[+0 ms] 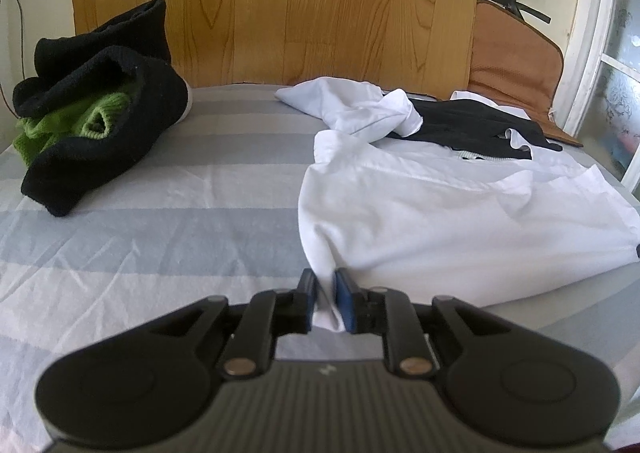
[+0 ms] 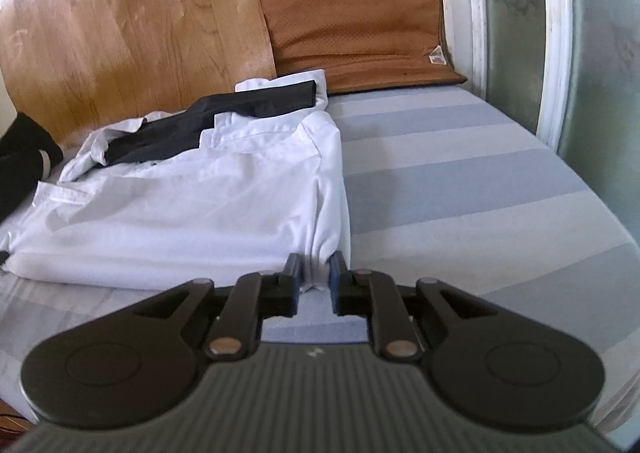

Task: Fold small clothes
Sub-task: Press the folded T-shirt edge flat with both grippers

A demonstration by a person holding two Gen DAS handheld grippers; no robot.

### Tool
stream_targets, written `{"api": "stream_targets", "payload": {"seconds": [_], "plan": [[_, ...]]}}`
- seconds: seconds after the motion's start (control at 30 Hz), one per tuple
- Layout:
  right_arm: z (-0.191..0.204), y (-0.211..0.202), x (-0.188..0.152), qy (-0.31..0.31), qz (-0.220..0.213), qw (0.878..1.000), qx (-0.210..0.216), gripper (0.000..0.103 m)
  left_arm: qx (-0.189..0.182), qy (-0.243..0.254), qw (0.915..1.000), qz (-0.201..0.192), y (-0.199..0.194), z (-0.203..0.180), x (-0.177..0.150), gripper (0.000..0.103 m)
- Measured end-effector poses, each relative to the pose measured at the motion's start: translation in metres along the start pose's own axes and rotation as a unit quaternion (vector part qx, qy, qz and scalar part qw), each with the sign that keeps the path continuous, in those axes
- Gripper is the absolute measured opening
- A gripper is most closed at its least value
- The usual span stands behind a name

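A white shirt [image 1: 440, 213] lies spread on the striped bed, with a black garment [image 1: 472, 125] across its far end. My left gripper [image 1: 325, 293] is shut on the shirt's near left corner, cloth bunched between the blue pads. In the right wrist view the same white shirt [image 2: 192, 205] lies to the left, the black garment [image 2: 208, 121] on its collar end. My right gripper [image 2: 315, 273] is shut on the shirt's near right corner, the hem pinched between its fingers.
A black and green knit pile [image 1: 100, 121] sits on the far left of the grey striped bedsheet [image 1: 180, 213]. A wooden board [image 1: 280, 5] and a brown cushion [image 2: 352, 21] lean at the bed's head. A window frame [image 2: 516, 33] stands on the right.
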State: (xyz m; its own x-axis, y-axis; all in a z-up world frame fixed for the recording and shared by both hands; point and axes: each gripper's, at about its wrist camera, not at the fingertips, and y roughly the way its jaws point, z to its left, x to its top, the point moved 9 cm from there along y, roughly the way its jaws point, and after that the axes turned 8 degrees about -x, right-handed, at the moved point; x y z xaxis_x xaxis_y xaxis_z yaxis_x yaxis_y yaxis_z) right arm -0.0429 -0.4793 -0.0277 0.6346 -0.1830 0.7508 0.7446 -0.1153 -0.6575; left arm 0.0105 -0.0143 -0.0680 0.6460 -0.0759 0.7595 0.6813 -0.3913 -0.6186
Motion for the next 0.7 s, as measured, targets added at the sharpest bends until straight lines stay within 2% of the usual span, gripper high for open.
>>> {"api": "stream_targets", "payload": {"seconds": [0.37,0.5,0.7], "plan": [[0.009,-0.002,-0.002,-0.028,-0.004,0.999,-0.029,0.026,0.001,0.001,1.0,-0.004,-0.001,-0.001,-0.001,0.016],[0.013,-0.003,-0.002,-0.037,-0.002,0.998,-0.042,0.032,0.001,0.002,1.0,-0.004,-0.001,-0.001,-0.001,0.016],[0.017,-0.003,-0.003,-0.058,-0.001,0.997,-0.056,0.033,0.002,0.003,1.0,-0.003,-0.001,-0.002,-0.001,0.016]]}}
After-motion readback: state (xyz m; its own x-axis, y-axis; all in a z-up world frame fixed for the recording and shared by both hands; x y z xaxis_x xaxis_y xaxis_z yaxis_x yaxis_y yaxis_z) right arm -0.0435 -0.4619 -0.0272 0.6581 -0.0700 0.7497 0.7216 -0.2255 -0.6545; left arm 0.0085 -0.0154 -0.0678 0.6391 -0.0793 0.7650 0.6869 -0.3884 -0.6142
